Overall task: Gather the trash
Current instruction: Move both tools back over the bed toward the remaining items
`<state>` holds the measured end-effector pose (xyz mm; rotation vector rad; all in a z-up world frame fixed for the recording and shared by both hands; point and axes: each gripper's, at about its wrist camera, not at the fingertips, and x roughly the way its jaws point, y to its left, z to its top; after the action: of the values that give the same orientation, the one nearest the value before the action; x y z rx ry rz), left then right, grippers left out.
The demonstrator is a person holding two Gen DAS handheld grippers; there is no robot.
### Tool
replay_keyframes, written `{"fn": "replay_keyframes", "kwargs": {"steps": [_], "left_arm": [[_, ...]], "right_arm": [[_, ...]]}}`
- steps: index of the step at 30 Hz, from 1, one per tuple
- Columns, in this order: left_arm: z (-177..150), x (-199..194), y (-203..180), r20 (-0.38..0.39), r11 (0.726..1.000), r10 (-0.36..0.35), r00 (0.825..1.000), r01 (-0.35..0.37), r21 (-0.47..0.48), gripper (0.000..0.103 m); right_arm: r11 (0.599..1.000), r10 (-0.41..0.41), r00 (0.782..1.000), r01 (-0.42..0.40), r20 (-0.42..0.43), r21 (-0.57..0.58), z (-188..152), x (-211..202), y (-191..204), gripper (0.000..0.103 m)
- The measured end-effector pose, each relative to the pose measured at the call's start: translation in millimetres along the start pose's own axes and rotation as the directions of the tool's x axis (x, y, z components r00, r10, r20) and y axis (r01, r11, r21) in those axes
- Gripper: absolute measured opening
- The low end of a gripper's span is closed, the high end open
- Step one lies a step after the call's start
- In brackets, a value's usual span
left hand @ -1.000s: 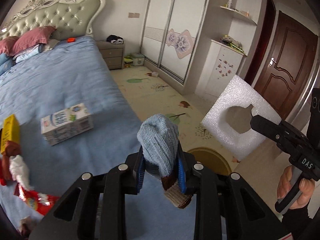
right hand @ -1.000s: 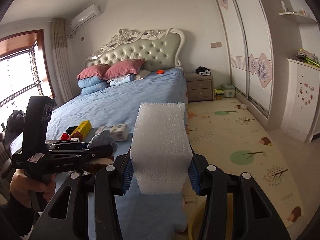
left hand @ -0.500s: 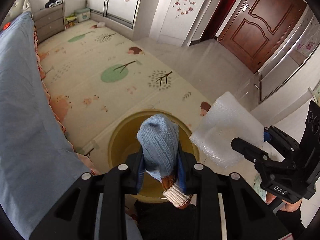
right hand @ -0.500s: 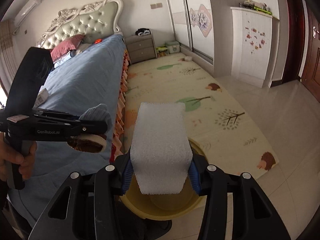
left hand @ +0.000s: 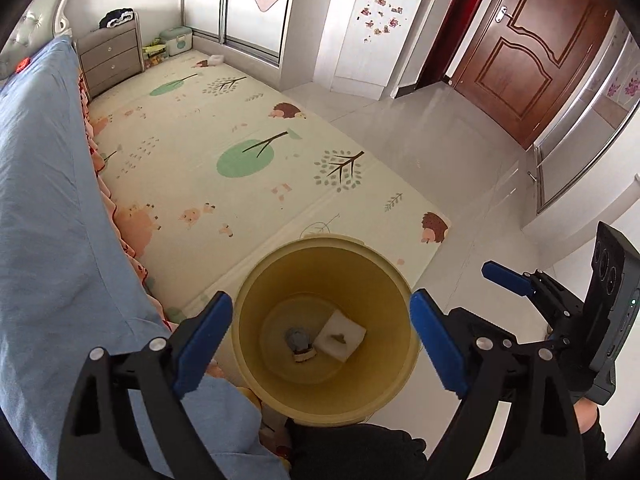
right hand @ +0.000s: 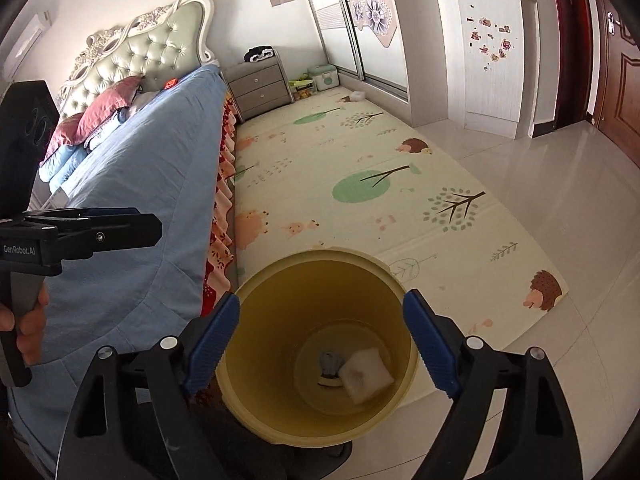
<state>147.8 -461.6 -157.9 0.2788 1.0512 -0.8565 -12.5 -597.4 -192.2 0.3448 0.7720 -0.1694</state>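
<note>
A yellow bin (left hand: pixel 256 376) stands on the floor beside the bed; it also shows in the right wrist view (right hand: pixel 256 400). On its bottom lie a blue-grey sock (left hand: pixel 298 340) and a white foam piece (left hand: pixel 340 338), both also in the right wrist view, the sock (right hand: pixel 329 362) and the foam (right hand: pixel 366 374). My left gripper (left hand: pixel 320 340) is open and empty above the bin. My right gripper (right hand: pixel 322 336) is open and empty above the bin; it also shows in the left wrist view (left hand: pixel 508 276).
The bed with a blue sheet (right hand: pixel 132 184) lies to the left of the bin. A patterned play mat (left hand: pixel 224 152) covers the floor ahead. A grey nightstand (right hand: pixel 260 84), wardrobe (left hand: pixel 244 4) and a brown door (left hand: pixel 532 52) stand farther off.
Both grippers swung from the bed to above the bin and opened. The sock and the foam piece left the jaws and now lie in the bin.
</note>
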Motion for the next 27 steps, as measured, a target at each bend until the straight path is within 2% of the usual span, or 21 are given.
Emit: {"fn": "replay_keyframes", "kwargs": {"steps": [3, 6, 10, 12, 13, 15, 17, 20, 23, 24, 27], "left_arm": [[-1.9, -26.9, -1.0, 0.057, 1.0, -0.019, 0.998, 0.019, -0.004, 0.09], [-11.3, -62.3, 1.5, 0.151, 1.0, -0.007, 0.988, 0.007, 0.001, 0.091], [-39.0, -119.5, 13.8, 0.261, 0.995, 0.094, 0.961, -0.096, -0.004, 0.092], [-54.5, -151.4, 23.4, 0.299, 0.993, 0.12, 0.947, -0.116, -0.03, 0.092], [-63.9, -169.9, 29.6, 0.332, 0.991, 0.132, 0.934, -0.123, -0.049, 0.093], [-85.2, -206.4, 45.2, 0.392, 0.984, 0.176, 0.903, -0.151, -0.094, 0.095], [-108.4, -241.8, 60.7, 0.449, 0.967, 0.254, 0.857, -0.207, -0.151, 0.098], [-144.9, -292.3, 81.8, 0.506, 0.918, 0.394, 0.767, -0.309, -0.247, 0.099], [-179.3, -333.4, 100.0, 0.524, 0.857, 0.515, 0.679, -0.397, -0.329, 0.099], [-191.4, -344.8, 107.1, 0.522, 0.837, 0.547, 0.655, -0.419, -0.352, 0.099], [-221.9, -369.5, 125.6, 0.511, 0.794, 0.607, 0.608, -0.458, -0.399, 0.099]], "right_arm": [[1.0, 0.0, 0.999, 0.001, 0.037, -0.024, 3.1, -14.3, 13.0, 0.082], [0.997, 0.006, 0.994, 0.002, 0.112, -0.074, 8.4, -35.8, 35.9, 0.082], [0.989, 0.057, 0.972, -0.023, 0.228, -0.147, 12.9, -69.6, 79.3, 0.083], [0.98, 0.107, 0.957, -0.056, 0.27, -0.189, 15.1, -84.4, 103.6, 0.084], [0.975, 0.131, 0.949, -0.071, 0.286, -0.211, 14.7, -90.5, 117.2, 0.085], [0.961, 0.182, 0.933, -0.102, 0.31, -0.256, 15.2, -101.0, 144.5, 0.087], [0.941, 0.24, 0.917, -0.139, 0.319, -0.308, 15.2, -109.6, 175.4, 0.089], [0.907, 0.325, 0.882, -0.187, 0.342, -0.378, 12.2, -121.8, 219.9, 0.095], [0.87, 0.404, 0.844, -0.233, 0.354, -0.435, 8.5, -131.0, 260.6, 0.095], [0.855, 0.431, 0.831, -0.251, 0.351, -0.455, 6.2, -132.5, 274.4, 0.095], [0.813, 0.497, 0.805, -0.302, 0.324, -0.497, 0.7, -134.2, 309.3, 0.095]]}}
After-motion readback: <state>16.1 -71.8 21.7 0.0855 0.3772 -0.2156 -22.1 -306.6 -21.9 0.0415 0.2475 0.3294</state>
